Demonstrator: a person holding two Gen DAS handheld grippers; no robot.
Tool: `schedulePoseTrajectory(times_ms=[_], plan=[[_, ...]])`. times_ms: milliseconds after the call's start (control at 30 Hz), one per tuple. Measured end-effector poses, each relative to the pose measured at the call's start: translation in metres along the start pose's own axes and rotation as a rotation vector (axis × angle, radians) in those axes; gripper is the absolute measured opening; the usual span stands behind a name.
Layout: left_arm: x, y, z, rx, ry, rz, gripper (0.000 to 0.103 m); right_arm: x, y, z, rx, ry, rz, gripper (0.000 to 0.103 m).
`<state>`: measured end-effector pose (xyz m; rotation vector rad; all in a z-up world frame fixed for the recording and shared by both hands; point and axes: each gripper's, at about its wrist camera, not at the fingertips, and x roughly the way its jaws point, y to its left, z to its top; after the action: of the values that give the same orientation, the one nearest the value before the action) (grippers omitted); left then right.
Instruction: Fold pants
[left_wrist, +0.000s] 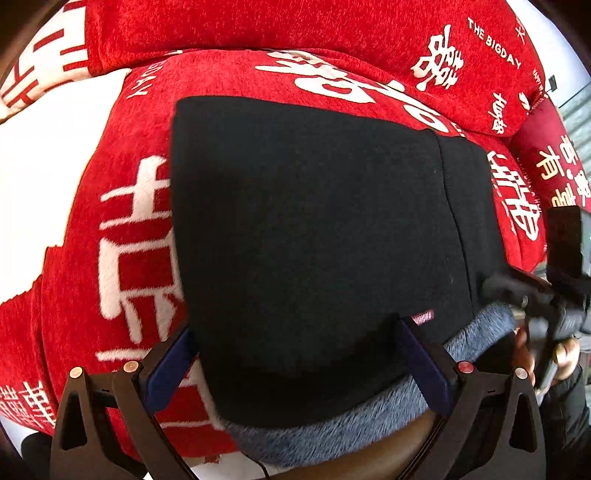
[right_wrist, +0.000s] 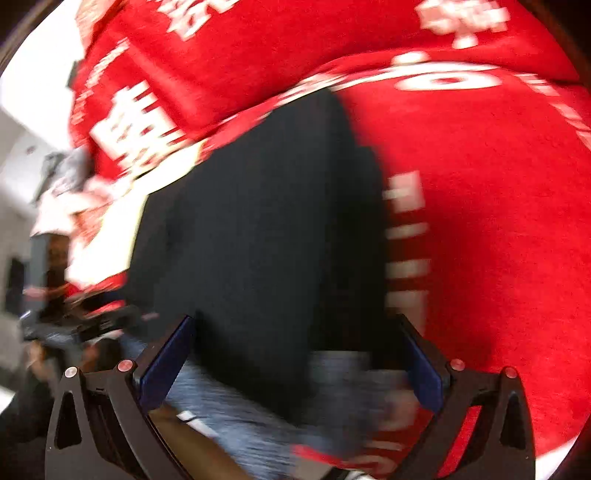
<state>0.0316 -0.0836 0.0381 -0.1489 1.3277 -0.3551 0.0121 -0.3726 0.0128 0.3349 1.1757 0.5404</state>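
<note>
The left gripper (left_wrist: 295, 354) hung with its blue-padded fingers spread wide, holding nothing, the near edge of the pants (left_wrist: 314, 240) lying between and under them. The right gripper (right_wrist: 295, 354) was likewise spread and empty in its own blurred view, hovering over the same near edge.

The pants were a black, already compact rectangle, lying flat on the red blanket (left_wrist: 140, 147) with white characters. At their near edge a grey-blue fleecy lining (left_wrist: 332, 428) showed from underneath, and a small pink label (left_wrist: 422, 317) sat on that edge. A seam or hem ran down the side nearest the red cushion (left_wrist: 332, 29) end. Beyond that side of the pants, the left view caught the other tool and a person's hand (left_wrist: 528, 354) gripping it.

Judging from the fleece lining, the cloth was probably thick, soft and somewhat heavy for fabric: it would drape, not hold shape, and layers could slide apart. The best hold would seem to be the two near corners, pinching all layers including the lining, so the stack lifts together if another fold is wanted.
</note>
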Motion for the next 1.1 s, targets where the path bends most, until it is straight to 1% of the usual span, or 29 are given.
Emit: schedulePoseTrajectory(times_ms=[67, 100, 200, 300, 367, 400, 467, 500, 533, 567, 600, 633, 733, 767, 833, 1000, 1100], plan=[[0.004, -0.003, 0.001, -0.004, -0.012, 0.018, 0.103, 0.010, 0.013, 0.000, -0.080, 0.017, -0.086, 0.103], [0.005, -0.003, 0.001, -0.008, -0.021, 0.018, 0.103, 0.011, 0.015, 0.000, -0.092, 0.012, -0.097, 0.103], [0.005, 0.000, -0.001, -0.001, -0.044, 0.006, 0.103, 0.010, 0.007, 0.000, -0.060, -0.016, -0.066, 0.103], [0.008, 0.004, -0.002, -0.010, -0.055, -0.011, 0.103, 0.010, 0.013, -0.005, -0.091, -0.042, -0.116, 0.103], [0.007, 0.005, -0.001, -0.018, -0.052, -0.014, 0.103, 0.010, 0.013, -0.004, -0.065, -0.035, -0.125, 0.103], [0.006, 0.003, -0.001, -0.007, -0.056, -0.012, 0.100, 0.010, 0.015, -0.001, -0.057, -0.026, -0.133, 0.102], [0.000, -0.004, -0.003, 0.035, -0.073, -0.002, 0.085, 0.008, 0.019, 0.000, -0.057, -0.023, -0.153, 0.099], [-0.004, -0.010, -0.005, 0.066, -0.085, 0.013, 0.081, 0.006, 0.021, 0.001, -0.065, -0.025, -0.160, 0.094], [-0.007, -0.014, -0.006, 0.091, -0.097, 0.031, 0.074, 0.004, 0.027, 0.000, -0.082, -0.028, -0.163, 0.083], [-0.010, -0.019, -0.008, 0.118, -0.110, 0.050, 0.069, -0.001, 0.033, -0.002, -0.110, -0.034, -0.168, 0.077], [-0.013, -0.022, -0.009, 0.135, -0.118, 0.067, 0.067, -0.005, 0.040, -0.003, -0.140, -0.038, -0.176, 0.068], [-0.016, -0.025, -0.010, 0.145, -0.126, 0.078, 0.062, -0.007, 0.045, -0.003, -0.155, -0.039, -0.181, 0.062], [-0.024, -0.024, -0.011, 0.151, -0.142, 0.072, 0.049, -0.013, 0.060, -0.002, -0.183, -0.056, -0.190, 0.055], [-0.028, -0.021, -0.011, 0.143, -0.145, 0.059, 0.047, -0.016, 0.063, -0.002, -0.185, -0.063, -0.187, 0.055], [-0.031, -0.017, -0.011, 0.126, -0.142, 0.040, 0.047, -0.020, 0.070, -0.002, -0.194, -0.074, -0.181, 0.054], [-0.031, -0.017, -0.013, 0.135, -0.145, 0.048, 0.044, -0.022, 0.082, -0.002, -0.216, -0.079, -0.190, 0.053], [-0.039, -0.014, -0.013, 0.118, -0.152, 0.019, 0.042, -0.029, 0.092, -0.002, -0.223, -0.098, -0.173, 0.052]])
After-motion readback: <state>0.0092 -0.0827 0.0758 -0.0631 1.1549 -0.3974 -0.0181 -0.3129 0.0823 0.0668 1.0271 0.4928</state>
